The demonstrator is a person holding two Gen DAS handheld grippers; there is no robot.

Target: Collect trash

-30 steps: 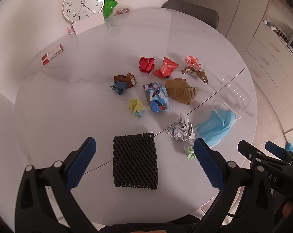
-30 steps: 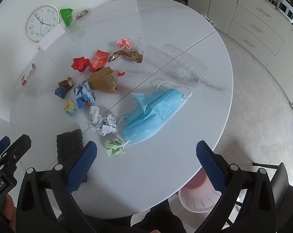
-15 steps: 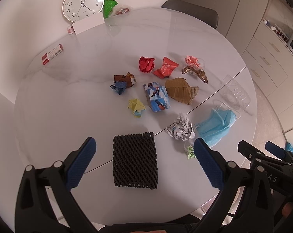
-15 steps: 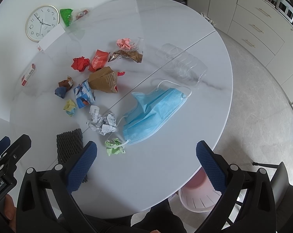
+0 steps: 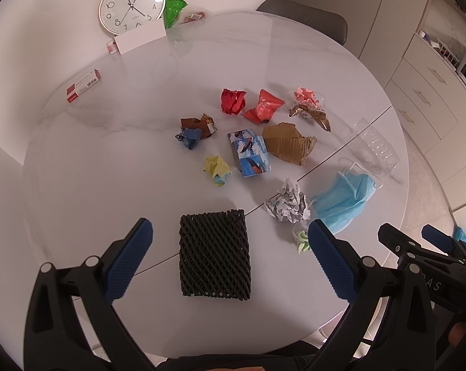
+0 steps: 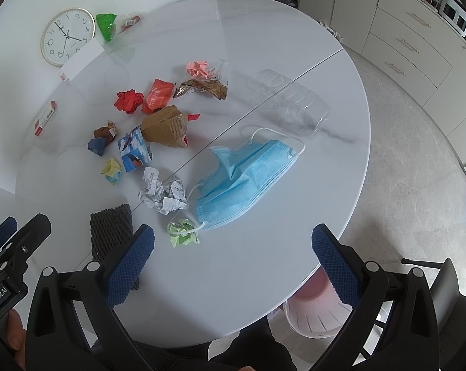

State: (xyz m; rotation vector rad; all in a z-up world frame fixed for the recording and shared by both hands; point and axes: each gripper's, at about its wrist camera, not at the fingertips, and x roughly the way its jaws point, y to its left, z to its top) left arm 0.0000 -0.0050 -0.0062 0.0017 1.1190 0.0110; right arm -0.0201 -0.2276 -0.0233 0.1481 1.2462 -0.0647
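Observation:
Several pieces of trash lie on the round white table [image 5: 109,160]. A black foam net [image 5: 215,253] lies nearest, between the blue pads of my open left gripper [image 5: 230,238]. A blue face mask [image 6: 245,179], a crumpled receipt [image 6: 162,193] and a green paper ball [image 6: 183,232] lie just beyond my open right gripper [image 6: 233,241]. Farther off are brown cardboard [image 6: 166,126], a printed carton [image 5: 250,156], a yellow wad [image 5: 217,170], red paper [image 5: 233,101] and a clear plastic bottle [image 6: 290,100]. Neither gripper holds anything.
A pink slotted bin [image 6: 318,306] stands on the floor under the table's near right edge. A clock [image 5: 131,4], a white card, a green bag [image 5: 174,9] and a small red-and-white box [image 5: 84,86] sit at the far left. A chair and cabinets stand behind.

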